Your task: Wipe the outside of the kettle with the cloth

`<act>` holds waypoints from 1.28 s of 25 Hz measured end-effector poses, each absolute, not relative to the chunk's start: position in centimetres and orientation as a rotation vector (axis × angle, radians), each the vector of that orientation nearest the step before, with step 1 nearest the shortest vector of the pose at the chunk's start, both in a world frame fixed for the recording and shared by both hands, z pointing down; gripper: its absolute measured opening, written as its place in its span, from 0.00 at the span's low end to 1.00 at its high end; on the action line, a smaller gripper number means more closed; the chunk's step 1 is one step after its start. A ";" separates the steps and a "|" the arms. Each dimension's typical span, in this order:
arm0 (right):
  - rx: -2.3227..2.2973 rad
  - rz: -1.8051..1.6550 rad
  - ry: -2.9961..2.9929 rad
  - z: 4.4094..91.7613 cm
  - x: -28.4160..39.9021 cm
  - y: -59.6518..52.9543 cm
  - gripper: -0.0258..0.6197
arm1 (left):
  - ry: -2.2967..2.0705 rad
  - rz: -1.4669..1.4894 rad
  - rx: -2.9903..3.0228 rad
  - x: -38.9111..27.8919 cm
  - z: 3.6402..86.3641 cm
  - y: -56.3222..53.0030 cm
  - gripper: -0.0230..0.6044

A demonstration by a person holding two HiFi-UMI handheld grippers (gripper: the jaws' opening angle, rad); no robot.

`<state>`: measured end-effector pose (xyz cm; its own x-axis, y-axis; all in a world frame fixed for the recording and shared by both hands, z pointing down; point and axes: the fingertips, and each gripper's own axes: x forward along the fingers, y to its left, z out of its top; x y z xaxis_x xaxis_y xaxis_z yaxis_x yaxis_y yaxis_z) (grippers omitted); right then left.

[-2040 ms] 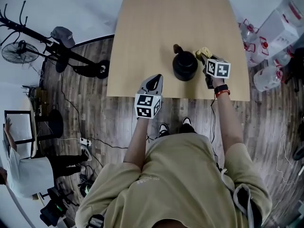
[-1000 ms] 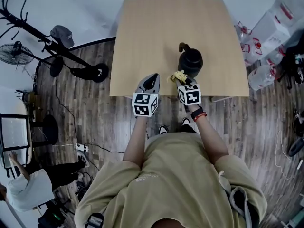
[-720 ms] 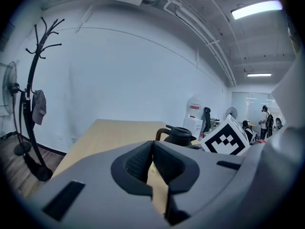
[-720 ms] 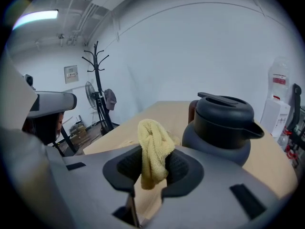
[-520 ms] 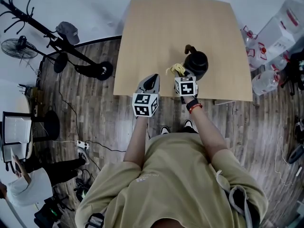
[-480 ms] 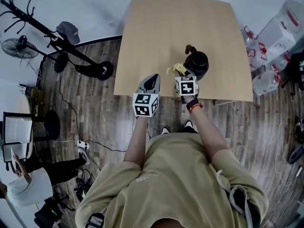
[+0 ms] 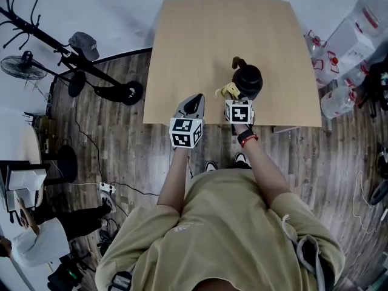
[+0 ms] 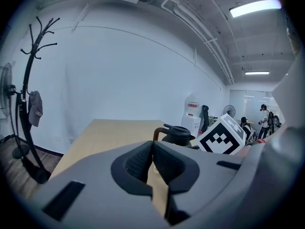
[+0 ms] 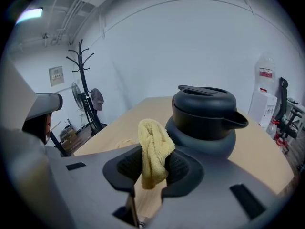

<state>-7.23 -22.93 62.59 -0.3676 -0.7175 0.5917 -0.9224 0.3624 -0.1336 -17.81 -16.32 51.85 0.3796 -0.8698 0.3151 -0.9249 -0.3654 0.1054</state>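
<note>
In white-walled room (image 7: 109, 11), table (image 7: 200, 41), kettle (image 9: 205, 111), right claw (image 9: 153, 171) gripping cloth (image 9: 153, 149), left claw (image 8: 152, 159) seemingly closed

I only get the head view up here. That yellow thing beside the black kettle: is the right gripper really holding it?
Observer: Yes. The right gripper view shows the right gripper shut on the yellow cloth, pinched between its jaws.
Operator: And the left one?
Observer: The left gripper is shut on nothing; its own view shows the jaws together.
Operator: Which way does the spout point?
Observer: The spout of the kettle points away from the cloth.
</note>
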 end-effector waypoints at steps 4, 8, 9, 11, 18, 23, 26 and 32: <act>1.409 0.638 -2.208 62.8 -6.3 -22.0 0.22 | -1.568 0.304 2.386 -16.7 52.1 -16.3 0.08; 1.384 0.634 -2.231 63.3 -5.2 -21.3 0.22 | -1.523 0.300 2.403 -14.7 52.5 -16.2 0.08; 1.379 0.635 -2.234 63.4 -5.0 -21.1 0.22 | -1.511 0.299 2.407 -14.3 52.6 -16.1 0.08; 1.376 0.642 -2.235 63.5 -4.6 -20.7 0.22 | -1.491 0.304 2.414 -13.5 52.7 -16.0 0.08; 1.364 0.622 -2.227 63.8 -2.0 -19.6 0.22 | -1.462 0.319 2.423 -11.3 53.3 -16.2 0.08; 1.399 0.634 -2.214 63.9 0.5 -19.1 0.21 | -1.440 0.332 2.432 -9.4 53.5 -16.4 0.08; 1.437 0.631 -2.189 64.0 2.5 -19.1 0.21 | -1.422 0.342 2.442 -8.2 53.8 -16.4 0.08; 1.485 0.635 -2.162 64.1 6.4 -20.2 0.21 | -1.404 0.348 2.451 -6.0 54.1 -17.0 0.08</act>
